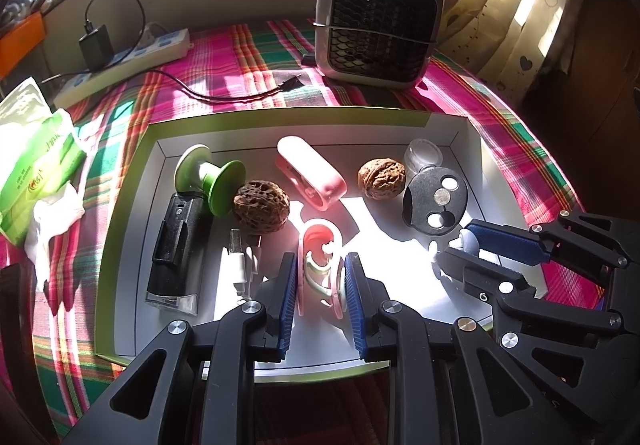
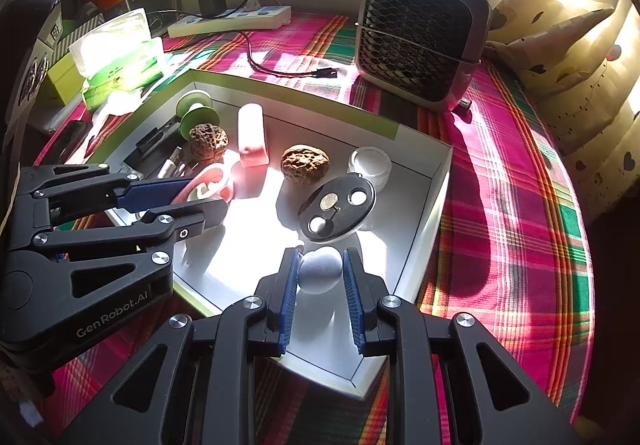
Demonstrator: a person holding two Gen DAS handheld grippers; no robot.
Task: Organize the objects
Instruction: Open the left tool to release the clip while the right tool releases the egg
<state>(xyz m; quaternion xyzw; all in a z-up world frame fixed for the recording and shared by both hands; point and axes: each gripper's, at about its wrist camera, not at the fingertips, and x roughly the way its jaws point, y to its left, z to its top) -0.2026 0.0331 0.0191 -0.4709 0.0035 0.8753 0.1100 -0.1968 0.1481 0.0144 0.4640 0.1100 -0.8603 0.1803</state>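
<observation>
The pink clip (image 1: 320, 265) stands on edge near the front of the white tray (image 1: 132, 213), squeezed between the blue pads of the left gripper (image 1: 320, 285), whose jaws are clenched on it from both sides; a pale green curved part shows inside its pink frame; in the right wrist view the same clip (image 2: 212, 181) sits at the tips of that gripper (image 2: 200, 201). To its right the right gripper (image 2: 320, 277) grasps a small grey ball (image 2: 320, 269), its pads pressed to the ball's flanks just above the tray floor near the front right corner; from the left wrist view only a sliver of the ball (image 1: 466, 241) shows between those fingers (image 1: 508, 249).

Further back in the tray lie a second pink clip (image 1: 310, 173), a dark walnut (image 1: 262, 207) just left of it, and a lighter walnut (image 1: 382, 179) to the right; a black oval holder (image 1: 436, 201) with three round silvery discs lies beside the lighter walnut, and a clear round lid (image 1: 422, 157) sits behind it; a green spool (image 1: 210, 179) rests at the back left, with a black rectangular device (image 1: 174, 249) and a white plug (image 1: 240, 265) in front of it.

The tray rests on a pink and green plaid cloth (image 1: 260, 53); behind it stand a small grey fan (image 1: 378, 21), a white power strip (image 1: 132, 57) with a black charger (image 1: 94, 45), and a green tissue pack (image 1: 36, 165) at the left.
</observation>
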